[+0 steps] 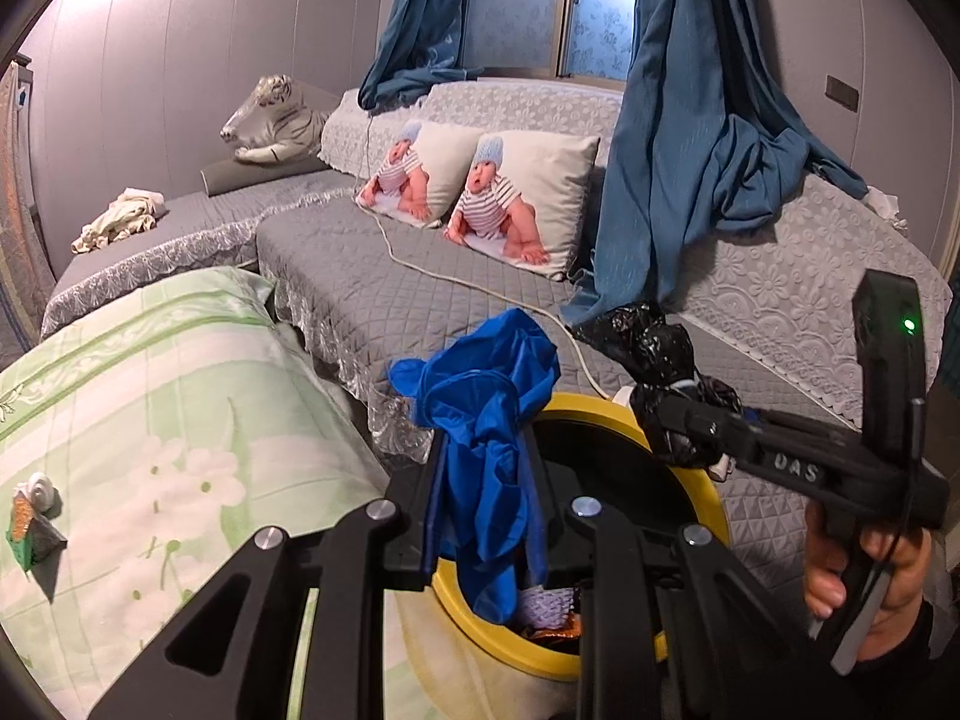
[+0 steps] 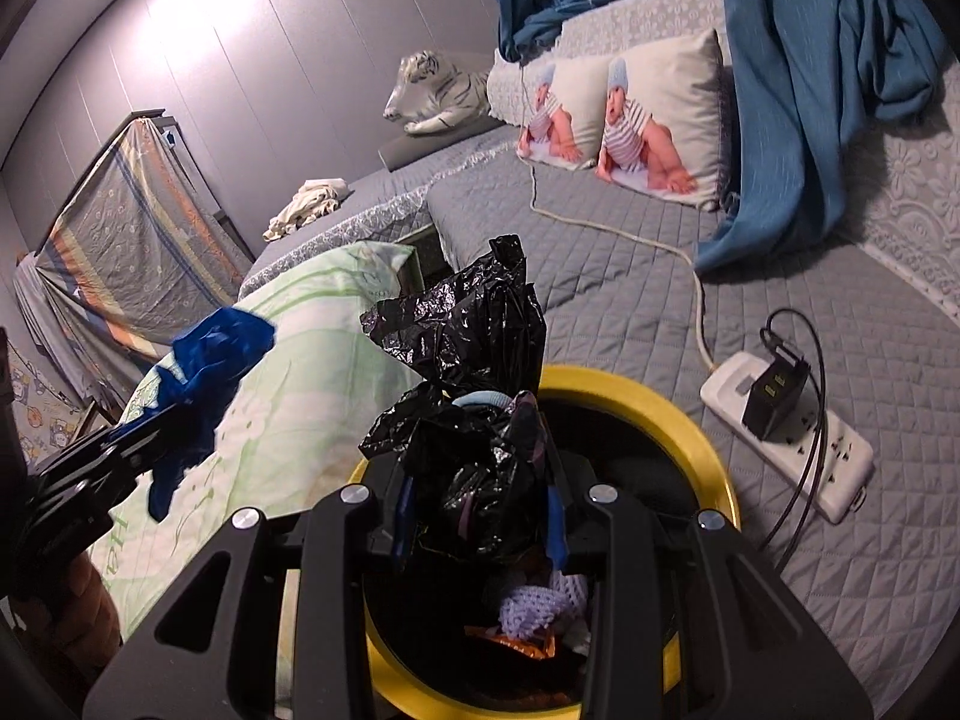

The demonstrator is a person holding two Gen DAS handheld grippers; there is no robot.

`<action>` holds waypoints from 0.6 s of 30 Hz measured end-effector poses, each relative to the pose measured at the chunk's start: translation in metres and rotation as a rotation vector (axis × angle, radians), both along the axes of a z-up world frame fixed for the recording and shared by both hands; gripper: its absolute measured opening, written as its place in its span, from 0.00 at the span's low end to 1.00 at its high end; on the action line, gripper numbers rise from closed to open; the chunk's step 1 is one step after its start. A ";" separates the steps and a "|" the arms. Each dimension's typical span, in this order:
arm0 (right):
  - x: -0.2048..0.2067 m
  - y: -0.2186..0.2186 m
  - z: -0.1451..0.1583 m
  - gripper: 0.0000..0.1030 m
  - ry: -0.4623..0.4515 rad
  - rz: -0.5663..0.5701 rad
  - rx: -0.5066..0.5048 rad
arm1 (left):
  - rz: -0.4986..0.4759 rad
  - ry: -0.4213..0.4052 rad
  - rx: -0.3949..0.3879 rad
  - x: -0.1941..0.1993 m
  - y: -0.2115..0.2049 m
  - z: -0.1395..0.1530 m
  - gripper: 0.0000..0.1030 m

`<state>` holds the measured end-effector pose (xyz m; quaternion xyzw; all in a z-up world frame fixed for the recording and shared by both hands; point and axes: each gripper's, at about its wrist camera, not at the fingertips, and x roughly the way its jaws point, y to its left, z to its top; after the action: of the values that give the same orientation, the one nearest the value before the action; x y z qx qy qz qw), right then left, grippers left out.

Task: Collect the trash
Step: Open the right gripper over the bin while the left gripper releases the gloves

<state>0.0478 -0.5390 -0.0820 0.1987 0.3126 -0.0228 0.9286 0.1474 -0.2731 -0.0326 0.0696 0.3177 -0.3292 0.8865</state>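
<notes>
Yellow bin (image 2: 690, 420), power strip (image 2: 798, 450) beside

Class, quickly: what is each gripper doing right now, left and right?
Left gripper: closed on the crumpled blue plastic bag.
Right gripper: closed on the crumpled black plastic bag, above the yellow-rimmed bin.

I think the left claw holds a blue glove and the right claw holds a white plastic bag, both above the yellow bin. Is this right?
Not quite: the right claw holds a black plastic bag, not white, as the right wrist view shows. The left claw holds the blue glove, above the yellow bin.
</notes>
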 end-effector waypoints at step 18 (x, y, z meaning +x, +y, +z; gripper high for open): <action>0.004 -0.002 -0.032 0.31 0.103 0.010 0.020 | 0.016 0.173 0.016 0.038 -0.035 -0.051 0.20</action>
<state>0.0514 -0.5412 -0.1138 0.2051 0.3613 -0.0251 0.9093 0.1853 -0.3080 -0.0840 0.0456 0.3961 -0.3243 0.8578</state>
